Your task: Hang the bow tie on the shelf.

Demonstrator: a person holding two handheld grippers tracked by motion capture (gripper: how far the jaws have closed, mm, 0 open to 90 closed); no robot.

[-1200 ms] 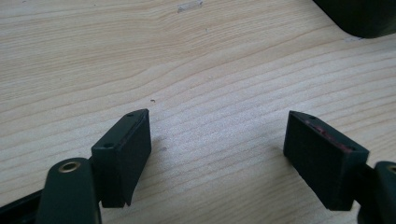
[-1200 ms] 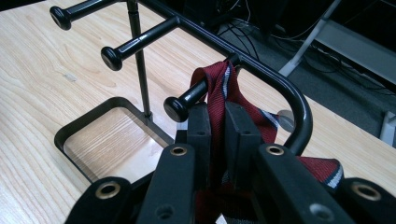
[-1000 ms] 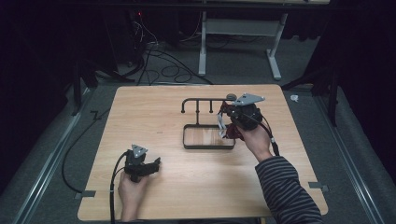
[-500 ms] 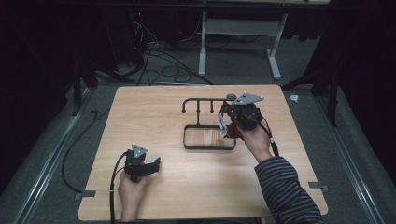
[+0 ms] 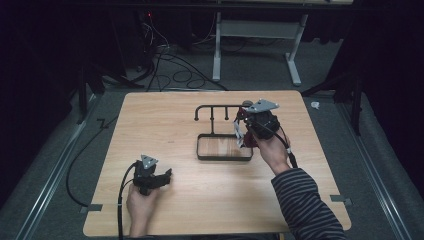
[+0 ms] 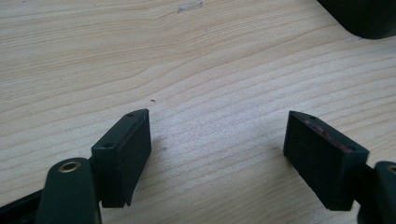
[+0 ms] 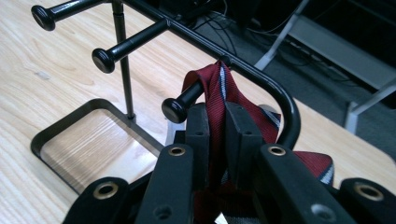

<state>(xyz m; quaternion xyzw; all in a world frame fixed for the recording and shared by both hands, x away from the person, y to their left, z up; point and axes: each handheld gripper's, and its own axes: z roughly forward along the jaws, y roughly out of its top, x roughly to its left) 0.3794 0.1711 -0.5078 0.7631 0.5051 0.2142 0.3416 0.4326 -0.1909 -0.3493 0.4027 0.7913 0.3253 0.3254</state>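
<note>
Tie (image 7: 215, 100), red with grey and white stripes, is draped over the nearest peg (image 7: 183, 103) of the black rack (image 5: 218, 107), and we find the right gripper (image 7: 217, 122) clamped on the cloth just below that peg. In the high view the tie (image 5: 240, 131) hangs at the rack's 3 o'clock end, above the right edge of the rack's frame base (image 5: 224, 157), which sits on the table (image 5: 165, 125) slightly toward 1 o'clock of centre. Two further pegs (image 7: 109, 55) stand bare toward the rack's 9 o'clock end.

We judge the step in hand to be hanging the tie on the rack: the loop is over the peg but the grip has not been let go. The next move, in our assessment, calls for checking that the cloth sits well back from the peg's knob, then parting the jaws and drawing the gripper away toward 5 o'clock without dragging the tie off. A snag on the pads would pull the loop forward.

The left gripper (image 6: 217, 154) rests near the table's 7 o'clock corner, jaws wide apart with only bare wood between them, well apart from the rack.
</note>
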